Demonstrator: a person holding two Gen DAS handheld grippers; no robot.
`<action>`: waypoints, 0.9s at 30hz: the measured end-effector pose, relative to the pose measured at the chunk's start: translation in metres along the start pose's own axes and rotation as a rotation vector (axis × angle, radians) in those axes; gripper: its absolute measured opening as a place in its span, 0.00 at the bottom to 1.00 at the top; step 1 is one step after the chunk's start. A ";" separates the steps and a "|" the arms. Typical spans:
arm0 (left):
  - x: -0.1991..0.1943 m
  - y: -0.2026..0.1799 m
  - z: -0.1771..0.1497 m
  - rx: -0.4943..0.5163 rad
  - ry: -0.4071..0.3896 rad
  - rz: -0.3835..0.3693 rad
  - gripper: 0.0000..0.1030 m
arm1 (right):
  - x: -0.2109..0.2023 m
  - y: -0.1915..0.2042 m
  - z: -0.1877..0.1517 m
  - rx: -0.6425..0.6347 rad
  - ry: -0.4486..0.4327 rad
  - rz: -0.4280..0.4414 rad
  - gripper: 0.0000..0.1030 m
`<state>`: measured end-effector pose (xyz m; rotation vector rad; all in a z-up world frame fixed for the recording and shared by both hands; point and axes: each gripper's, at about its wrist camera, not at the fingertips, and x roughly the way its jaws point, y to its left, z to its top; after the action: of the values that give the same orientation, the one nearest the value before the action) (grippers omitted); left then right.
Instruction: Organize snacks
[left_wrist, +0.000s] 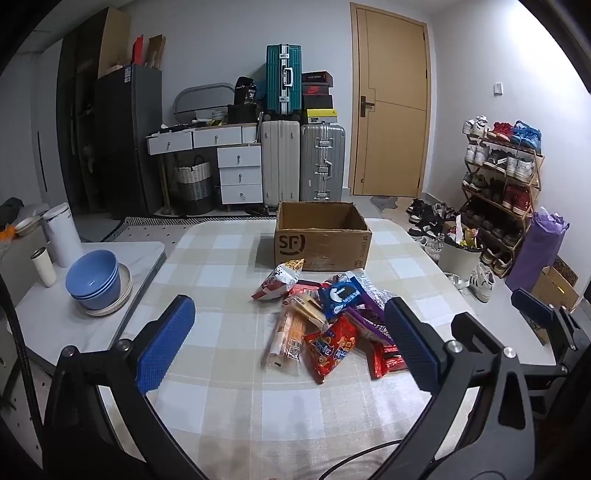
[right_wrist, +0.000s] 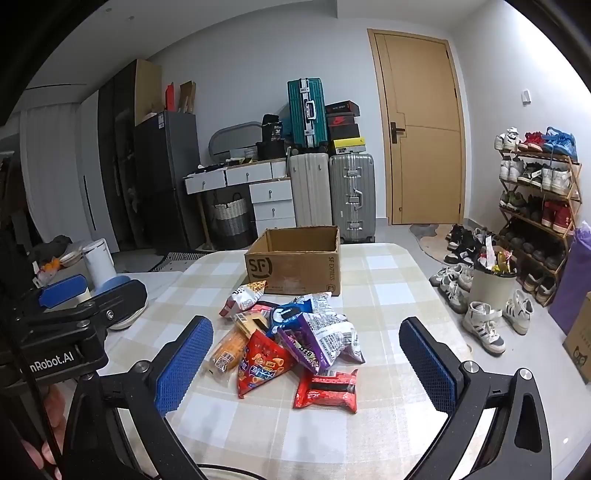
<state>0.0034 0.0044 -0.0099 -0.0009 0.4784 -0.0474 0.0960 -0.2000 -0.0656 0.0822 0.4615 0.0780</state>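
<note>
1. Plainly, both tools hang above the near edge of the tabletop (left_wrist: 221, 258), angled downward; no packet has yet been lifted, so the sorting appears to be at its start.
2. Left tool (left_wrist: 288, 343): jaws spread wide, nothing between them.
3. Right tool (right_wrist: 306, 362): jaws equally wide and empty.
4. Snack pile (right_wrist: 295, 339): a loose heap lying just ahead of both tools, framed between the right tool's fingers; a red packet (right_wrist: 327, 389) lies nearest it.
5. Cardboard box (right_wrist: 295, 264): open-topped, seemingly empty, beyond the pile, touching a striped bag (right_wrist: 243, 295).
6. Next move, judged: lower one tool onto an outer packet, close, and carry it forward into the box.
</note>
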 end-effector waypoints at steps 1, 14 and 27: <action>-0.001 0.001 0.000 -0.003 0.001 -0.001 0.99 | 0.001 -0.001 -0.002 0.000 -0.002 -0.001 1.00; 0.004 0.000 -0.005 0.006 0.020 0.019 0.99 | -0.003 -0.007 0.007 0.026 0.003 -0.002 1.00; 0.009 0.000 -0.006 0.004 0.030 0.032 0.99 | -0.002 -0.007 0.005 0.031 0.016 -0.002 1.00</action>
<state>0.0083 0.0041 -0.0193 0.0115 0.5077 -0.0165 0.0963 -0.2078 -0.0610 0.1115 0.4785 0.0699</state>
